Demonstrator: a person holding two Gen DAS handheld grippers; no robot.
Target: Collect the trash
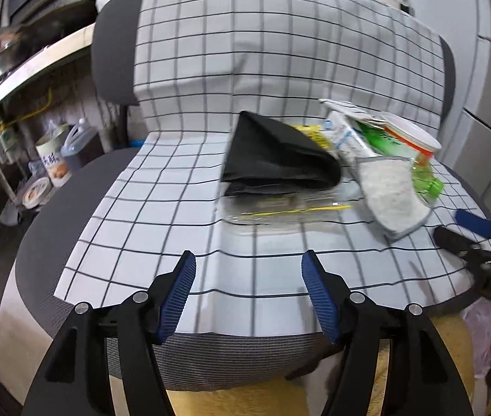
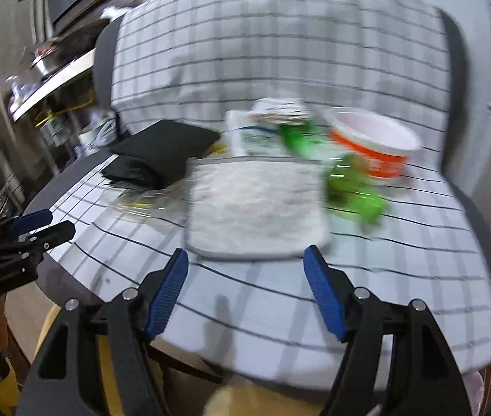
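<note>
Trash pile sits mid-seat on checked cloth [image 1: 162,187]: black bag [image 1: 276,159], clear wrapper [image 1: 280,208], cup [image 2: 373,145], green bottle [image 2: 353,187], pad [image 2: 256,204]. All prob. light; wrapper slippery, cup crushable, so pinch rims/edges. Left gripper [image 1: 248,294] & right gripper [image 2: 245,291]: jaws apart, empty.

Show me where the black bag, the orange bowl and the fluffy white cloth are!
black bag [image 1: 276,152]: left wrist view, middle of its folded top.
orange bowl [image 2: 377,152]: right wrist view, its orange side wall.
fluffy white cloth [image 2: 256,204]: right wrist view, centre of its fuzzy face.
</note>
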